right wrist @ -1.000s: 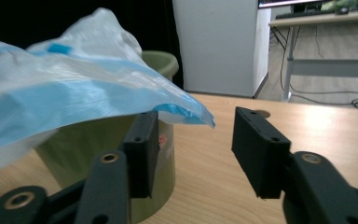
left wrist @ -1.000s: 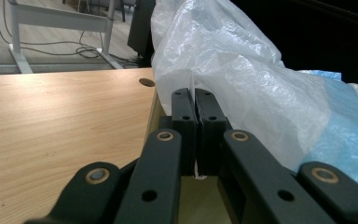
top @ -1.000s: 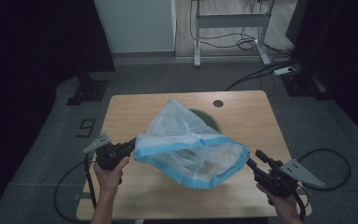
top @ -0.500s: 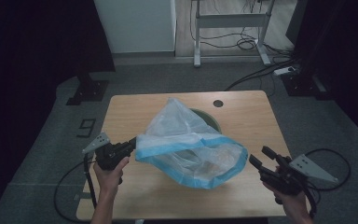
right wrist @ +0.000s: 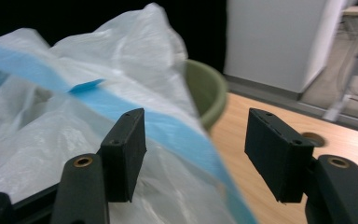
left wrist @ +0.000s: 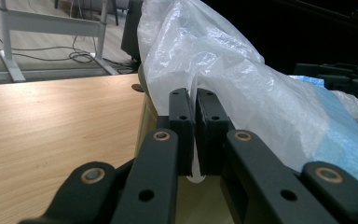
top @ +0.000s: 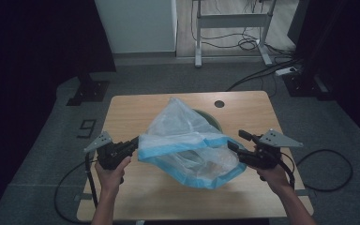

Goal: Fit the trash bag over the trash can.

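A clear plastic bag with a blue band round its mouth hangs over a green bin in the middle of the table. My left gripper is at the bag's left edge, shut on a fold of the thin plastic; its jaws are pressed together on it. At the bag's right edge my right gripper is open, and its jaws have just been opening. In the right gripper view the blue band passes between the pads without either pressing on it, and the bin's rim lies behind.
The wooden table has a round hole at its far right. Cables trail from both grippers over the table's front corners. A white cabinet and a metal frame stand on the floor beyond.
My right gripper has moved from the table's front right, away from the person and up to the bag's right edge, with its jaws wider apart. The left gripper and its grip have stayed put.
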A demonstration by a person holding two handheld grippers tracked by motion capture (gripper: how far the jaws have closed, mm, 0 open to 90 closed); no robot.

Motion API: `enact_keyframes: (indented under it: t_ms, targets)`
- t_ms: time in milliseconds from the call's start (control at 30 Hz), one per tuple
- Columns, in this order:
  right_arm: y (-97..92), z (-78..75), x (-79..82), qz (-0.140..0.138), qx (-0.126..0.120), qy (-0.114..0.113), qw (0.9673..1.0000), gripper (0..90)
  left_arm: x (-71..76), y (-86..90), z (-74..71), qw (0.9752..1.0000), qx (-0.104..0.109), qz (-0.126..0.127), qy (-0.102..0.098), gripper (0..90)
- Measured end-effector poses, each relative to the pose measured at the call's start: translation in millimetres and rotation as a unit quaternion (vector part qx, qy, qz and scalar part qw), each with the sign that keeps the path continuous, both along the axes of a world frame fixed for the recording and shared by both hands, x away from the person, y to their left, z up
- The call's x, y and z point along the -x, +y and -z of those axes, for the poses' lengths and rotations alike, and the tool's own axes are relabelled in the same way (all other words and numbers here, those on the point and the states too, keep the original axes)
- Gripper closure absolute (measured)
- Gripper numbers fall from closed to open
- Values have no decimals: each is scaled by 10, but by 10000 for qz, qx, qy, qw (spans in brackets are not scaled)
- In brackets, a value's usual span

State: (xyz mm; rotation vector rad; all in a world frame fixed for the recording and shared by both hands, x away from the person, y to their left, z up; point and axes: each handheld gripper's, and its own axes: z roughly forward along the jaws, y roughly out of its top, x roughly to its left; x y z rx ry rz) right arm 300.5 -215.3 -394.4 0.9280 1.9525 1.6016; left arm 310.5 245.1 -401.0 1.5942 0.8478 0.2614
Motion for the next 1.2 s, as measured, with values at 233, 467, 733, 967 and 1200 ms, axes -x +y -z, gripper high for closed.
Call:
enact_keyframes:
  t_ms: [233,467,733,967,1200]
  targets:
    - [211,185,-8,-345,162,95,9992,372,4,-11,-22,10000,-14,5,-24,841]
    - [241,186,-3,-340,196,40,9992,580,23,-22,-66,10000,-81,54,-21,733]
    - [229,160,7,-316,176,83,9993,753,146,29,-200,9997,-116,97,-208,408]
    - [269,84,23,-399,160,46,9991,874,335,132,-428,9987,-171,125,-464,323]
    - [289,60,24,-378,158,44,9991,874,466,99,-489,9974,-398,231,-549,295]
